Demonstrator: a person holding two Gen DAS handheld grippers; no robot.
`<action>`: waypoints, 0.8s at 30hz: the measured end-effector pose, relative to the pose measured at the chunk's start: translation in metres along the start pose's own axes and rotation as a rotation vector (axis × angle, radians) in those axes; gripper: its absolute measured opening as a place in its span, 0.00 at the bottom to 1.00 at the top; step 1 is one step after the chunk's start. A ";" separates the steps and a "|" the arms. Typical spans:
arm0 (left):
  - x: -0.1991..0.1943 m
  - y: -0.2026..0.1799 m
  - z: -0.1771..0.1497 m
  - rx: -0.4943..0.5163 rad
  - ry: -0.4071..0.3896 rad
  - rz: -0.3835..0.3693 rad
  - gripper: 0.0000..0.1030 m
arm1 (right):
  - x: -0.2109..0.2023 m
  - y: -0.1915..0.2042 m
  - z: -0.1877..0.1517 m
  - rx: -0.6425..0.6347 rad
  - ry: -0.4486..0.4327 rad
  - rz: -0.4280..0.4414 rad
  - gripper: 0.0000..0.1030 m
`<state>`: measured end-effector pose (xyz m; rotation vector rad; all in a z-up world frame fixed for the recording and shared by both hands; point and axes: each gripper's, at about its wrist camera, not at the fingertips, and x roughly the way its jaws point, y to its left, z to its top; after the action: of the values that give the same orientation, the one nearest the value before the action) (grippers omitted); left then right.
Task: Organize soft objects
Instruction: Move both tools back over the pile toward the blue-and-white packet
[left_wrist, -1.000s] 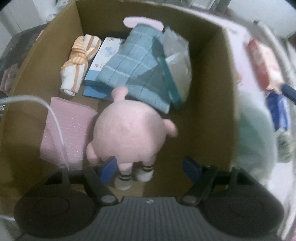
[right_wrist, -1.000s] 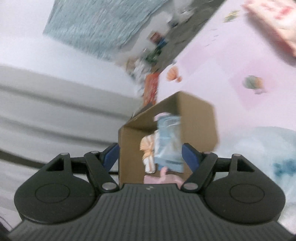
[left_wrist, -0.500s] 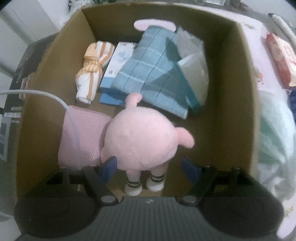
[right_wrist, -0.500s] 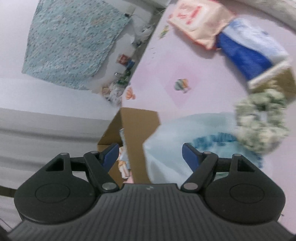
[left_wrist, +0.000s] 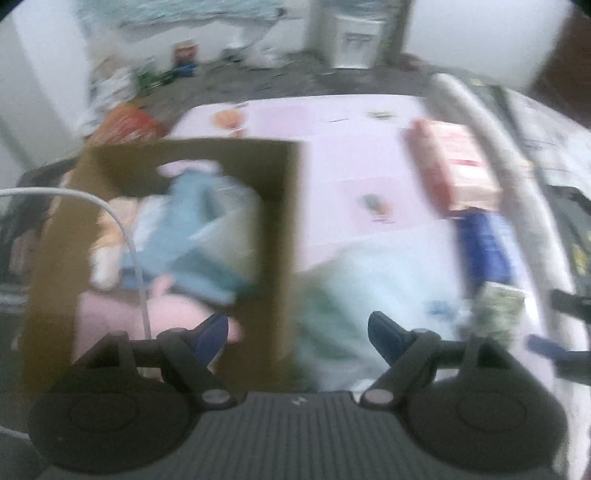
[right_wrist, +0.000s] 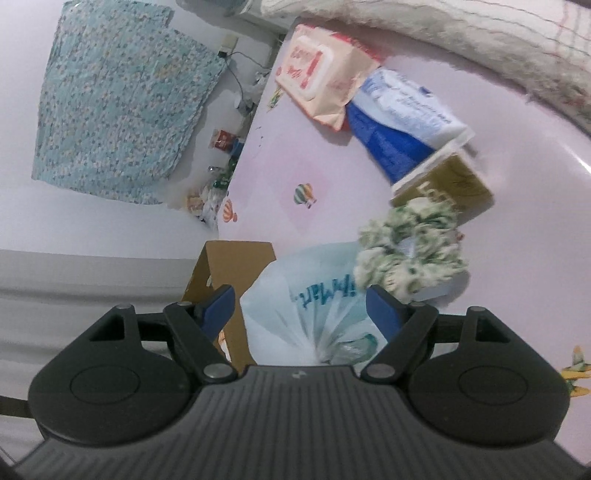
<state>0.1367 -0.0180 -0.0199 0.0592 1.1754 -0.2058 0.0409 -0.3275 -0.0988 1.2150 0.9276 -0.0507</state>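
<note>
Left gripper (left_wrist: 297, 330), jaws spread and just widened, empty; pink plush (left_wrist: 173, 314) lies in box (left_wrist: 280, 221) at 9 o'clock. Right gripper (right_wrist: 300, 308), jaws spread, straddles bag (right_wrist: 306, 314) untouched.

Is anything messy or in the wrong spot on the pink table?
Yes. The green-and-white scrunchie lies half on the plastic bag beside the cardboard box, not in it. The tissue packs overlap in a crooked pile.

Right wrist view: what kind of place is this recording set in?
Probably a lived-in room at home: a pink printed sheet covers the surface, a patterned cloth hangs on the wall, and clutter lines the floor edge.
</note>
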 end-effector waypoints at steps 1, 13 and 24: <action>0.001 -0.013 0.001 0.027 -0.001 -0.017 0.82 | -0.002 -0.004 0.001 0.010 -0.001 0.002 0.76; 0.016 -0.151 -0.027 0.290 0.045 -0.148 0.82 | -0.038 -0.059 0.009 0.133 -0.033 0.004 0.78; 0.043 -0.203 -0.043 0.371 0.084 -0.132 0.82 | -0.050 -0.093 0.017 0.178 -0.028 -0.009 0.79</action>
<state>0.0751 -0.2160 -0.0639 0.3193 1.2134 -0.5410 -0.0273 -0.3993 -0.1384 1.3713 0.9190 -0.1602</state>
